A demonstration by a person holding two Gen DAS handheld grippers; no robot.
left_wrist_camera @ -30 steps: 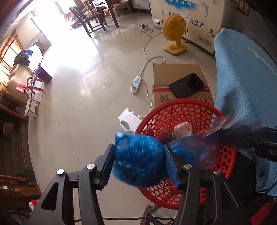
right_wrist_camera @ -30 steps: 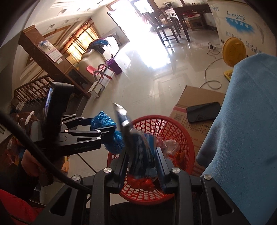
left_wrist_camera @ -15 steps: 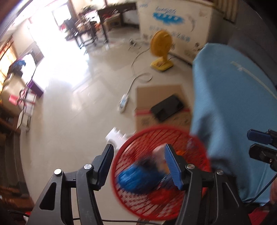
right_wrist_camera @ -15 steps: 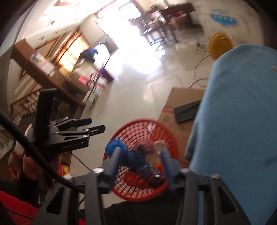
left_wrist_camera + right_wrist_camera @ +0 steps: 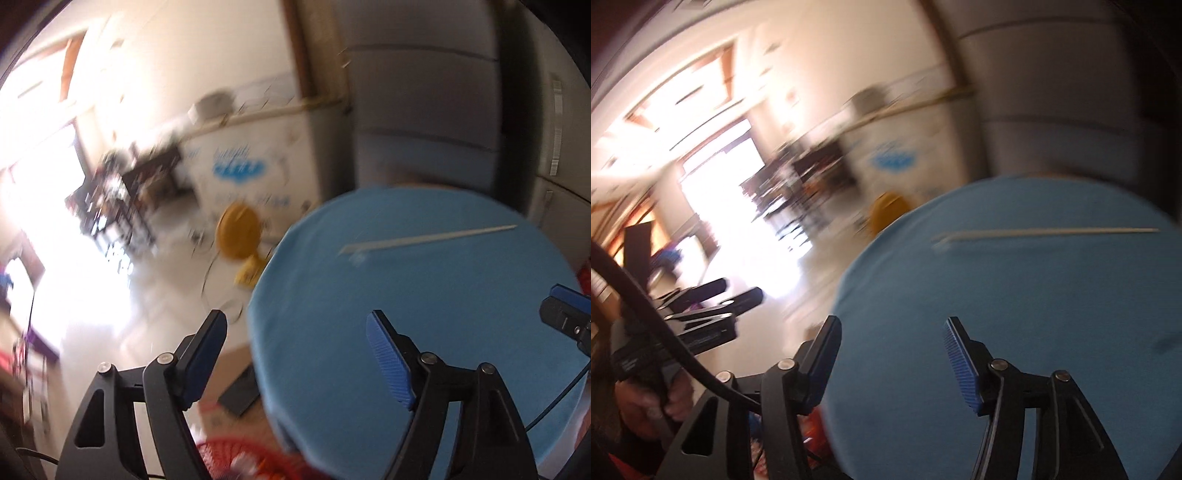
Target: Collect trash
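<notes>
- Now both views are blurred, and a round table [image 5: 424, 314] under a blue cloth fills most of each.
- Left gripper [image 5: 295, 354]: released; its jaws have just been opening and nothing sits between them.
- Right gripper [image 5: 890, 354]: likewise released; its jaws have just been opening and the gap between them is bare.
- A long pale strip [image 5: 428, 240] lies across the far part of the table top.
- Only a slice of the red basket [image 5: 236, 454] shows, on the floor below the table's near edge, with pale scraps of trash inside.
- A yellow fan [image 5: 238, 236] stands on the floor beyond the table's left edge.
</notes>
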